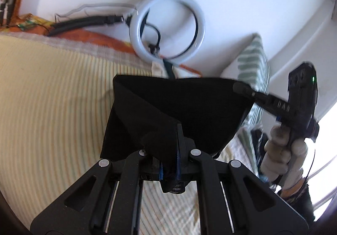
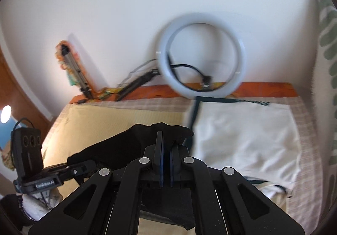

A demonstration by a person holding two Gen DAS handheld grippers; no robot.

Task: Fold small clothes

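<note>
Two grippers hold one black garment (image 1: 174, 108) stretched between them above the bed (image 1: 52, 91): left gripper (image 1: 168, 146) and right gripper (image 2: 166, 150), jaws pinched shut on opposite corners (cloth's long axis runs gripper to gripper).

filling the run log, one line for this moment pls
left tongs: shut on black cloth | right tongs: shut on black cloth | cloth: held up over bed

Bedroom in a home, set up for filming. Bed (image 2: 118, 117) with pale yellow striped sheet, checked blanket (image 2: 134, 103) and orange patterned cover (image 2: 263, 88) along its far edge against a plain white wall (image 2: 147, 3). Leaf-print pillow (image 1: 256, 60) at the far right corner. Ring light (image 2: 202, 56) with cables at the far edge.
</note>
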